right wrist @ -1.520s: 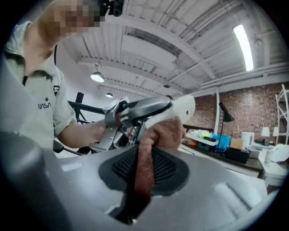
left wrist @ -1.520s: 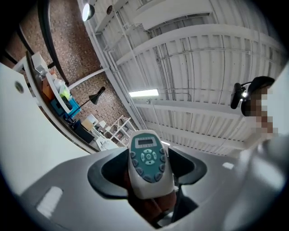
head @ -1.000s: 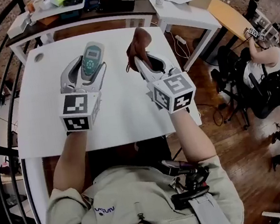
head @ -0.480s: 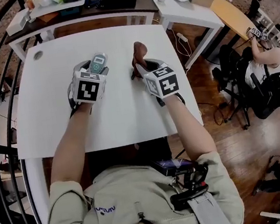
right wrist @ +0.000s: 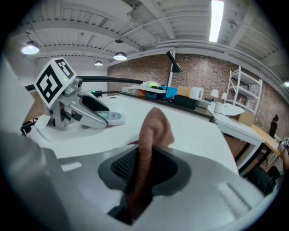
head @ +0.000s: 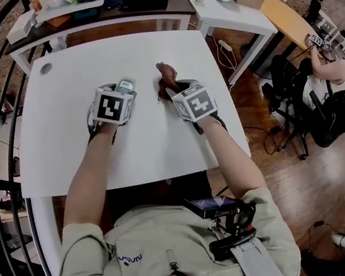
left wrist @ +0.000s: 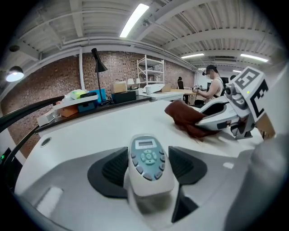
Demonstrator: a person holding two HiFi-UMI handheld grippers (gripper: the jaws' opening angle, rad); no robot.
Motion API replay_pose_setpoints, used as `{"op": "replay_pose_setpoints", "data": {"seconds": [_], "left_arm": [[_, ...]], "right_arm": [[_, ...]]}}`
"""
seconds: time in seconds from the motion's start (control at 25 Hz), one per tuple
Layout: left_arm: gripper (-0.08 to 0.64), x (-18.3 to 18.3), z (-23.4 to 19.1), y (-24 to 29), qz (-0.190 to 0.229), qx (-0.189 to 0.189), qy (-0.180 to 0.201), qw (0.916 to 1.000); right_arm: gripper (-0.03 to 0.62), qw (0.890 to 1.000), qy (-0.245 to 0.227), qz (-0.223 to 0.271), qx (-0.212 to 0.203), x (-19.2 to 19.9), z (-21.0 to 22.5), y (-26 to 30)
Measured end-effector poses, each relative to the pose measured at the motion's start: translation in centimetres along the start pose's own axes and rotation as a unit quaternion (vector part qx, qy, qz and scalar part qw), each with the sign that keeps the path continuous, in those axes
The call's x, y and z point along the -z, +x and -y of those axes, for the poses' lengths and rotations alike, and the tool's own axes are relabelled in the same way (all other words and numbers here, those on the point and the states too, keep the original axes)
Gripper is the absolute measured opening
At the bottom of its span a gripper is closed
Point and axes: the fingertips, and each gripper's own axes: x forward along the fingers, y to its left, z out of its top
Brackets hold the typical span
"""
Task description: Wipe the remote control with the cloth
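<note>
Brown cloth [right wrist: 151,135] stands upright btwn the jaws of the right gripper [head: 169,87], a loose fold poking out past the tips toward the far side. Those jaws are opening, though the pads look to be pinching the fabric for now. Left gripper [head: 120,92] is clamped on the remote control [left wrist: 146,158] w/ jaws set wide, holding it by its rear body so the keypad and small screen face up and stick out toward the far edge. Both tools sit low over the middle of the white table [head: 147,48], the remote's on the left, the cloth's on the right. The 2 items are near each other but apart, w/ a strip of bare tabletop btwn them. So no wiping contact at this moment. Prob. the step is either lining up for a pass or setting things down, can't say which. If a pass is next, it calls for the right gripper to re-firm its pinch, swing the free fold left onto the button face, then drag along it while the left keeps the remote steady.
</note>
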Motion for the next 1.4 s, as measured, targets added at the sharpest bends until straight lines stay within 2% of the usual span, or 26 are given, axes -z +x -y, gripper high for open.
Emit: {"op": "replay_pose_setpoints", "data": {"seconds": [0.12,0.2,0.28,0.32,0.36,0.44,0.56,0.6,0.68,0.72,0.8,0.84,0.92,0.96,1.04,1.08,1.16,1.4], "left_arm": [[0.291,1.3,-0.6,0.2,-0.026,-0.019,0.011,0.9994],[0.293,1.4,-0.7,0.2,-0.028,-0.02,0.013,0.9993],[0.295,1.4,-0.4,0.2,-0.026,-0.014,0.011,0.9995],[0.332,1.6,-0.3,-0.1,-0.027,-0.012,0.009,0.9995],[0.334,1.5,-0.3,-0.4,-0.023,-0.01,0.007,0.9997],[0.339,0.8,-0.1,-1.4,0.005,-0.005,0.003,1.0],[0.337,-1.5,0.4,-3.8,0.083,-0.004,0.001,0.9965],[0.307,-2.3,0.6,-5.2,0.113,-0.01,0.002,0.9935],[0.258,-4.1,1.3,-8.7,0.183,-0.018,0.009,0.9828],[0.166,-4.9,2.0,-11.0,0.224,-0.017,0.017,0.9743],[0.087,-5.8,3.1,-15.4,0.29,-0.029,0.034,0.9558],[0.065,-6.0,3.4,-17.3,0.314,-0.043,0.042,0.9475],[0.006,-5.8,4.7,-20.8,0.352,-0.069,0.062,0.9316],[0.005,-5.5,5.7,-22.4,0.368,-0.079,0.071,0.9236],[0.005,-4.6,7.9,-25.0,0.398,-0.094,0.063,0.9104],[0.005,-4.0,8.7,-25.9,0.406,-0.101,0.053,0.9065],[0.005,-2.6,9.7,-26.8,0.41,-0.111,0.04,0.9043],[0.005,0.3,10.9,-26.6,0.401,-0.108,0.027,0.9091]], "right_arm": [[0.089,1.0,-0.002,-0.001,-0.001,0.0,-0.1,0.1],[0.117,1.0,0.001,-0.001,-0.003,0.1,-0.2,0.1],[0.192,1.0,0.006,0.0,-0.006,0.0,-0.1,-0.3],[0.224,1.0,0.009,0.004,-0.007,-0.2,0.0,-0.7],[0.227,1.0,0.01,0.013,-0.007,-0.6,0.0,-1.2],[0.227,0.999,0.015,0.046,-0.003,-2.1,0.1,-2.8],[0.227,0.992,0.028,0.12,0.015,-5.0,0.0,-6.2],[0.215,0.988,0.03,0.149,0.023,-6.1,-0.2,-7.6],[0.138,0.974,0.032,0.221,0.038,-8.2,-0.8,-11.0],[0.036,0.963,0.033,0.263,0.047,-9.1,-1.3,-13.2],[0.011,0.945,0.039,0.318,0.063,-9.7,-2.3,-16.8],[0.005,0.941,0.043,0.329,0.067,-9.6,-2.9,-18.1],[0.005,0.937,0.04,0.341,0.068,-9.1,-4.8,-20.0],[0.005,0.936,0.034,0.345,0.067,-8.7,-6.0,-20.9],[0.005,0.933,0.02,0.352,0.066,-7.8,-8.5,-22.6],[0.005,0.932,0.015,0.355,0.066,-7.3,-9.6,-23.3],[0.004,0.93,0.01,0.36,0.067,-6.2,-11.3,-24.3],[0.003,0.937,0.013,0.343,0.066,-2.9,-13.8,-23.7]]}}
